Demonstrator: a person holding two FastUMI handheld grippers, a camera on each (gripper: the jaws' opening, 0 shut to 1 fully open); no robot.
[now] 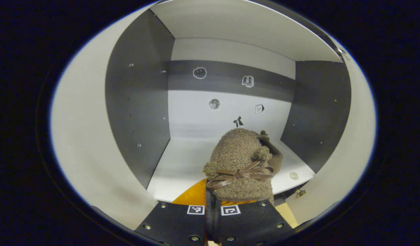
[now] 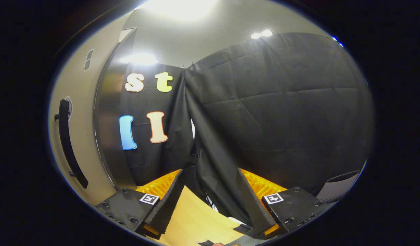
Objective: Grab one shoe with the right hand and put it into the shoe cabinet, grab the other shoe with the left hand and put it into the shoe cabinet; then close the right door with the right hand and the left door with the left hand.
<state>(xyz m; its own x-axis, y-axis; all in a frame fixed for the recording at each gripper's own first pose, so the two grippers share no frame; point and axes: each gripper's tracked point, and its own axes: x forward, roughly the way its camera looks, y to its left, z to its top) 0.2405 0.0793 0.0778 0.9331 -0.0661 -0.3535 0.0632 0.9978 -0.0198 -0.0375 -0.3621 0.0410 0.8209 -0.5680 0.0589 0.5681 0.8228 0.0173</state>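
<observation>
A fuzzy brown shoe (image 1: 239,160) with a thin brown bow hangs just over the front edge of the white cabinet shelf (image 1: 182,160), toe pointing inward. My left gripper (image 1: 212,201) is shut on its rear end, with the fingers almost together. A darker brown piece (image 1: 275,153) shows right behind it; I cannot tell whether that is the second shoe. My right gripper (image 2: 206,184) stands open with nothing between its fingers, facing the black cloth wall above a light wooden surface (image 2: 196,218).
Grey side walls (image 1: 138,102) and a back panel with small stickers enclose the cabinet compartment. A small round knob (image 1: 293,175) lies on the shelf's right front. A beige cabinet door (image 2: 77,85) with a long black handle (image 2: 68,143) stands left of my right gripper.
</observation>
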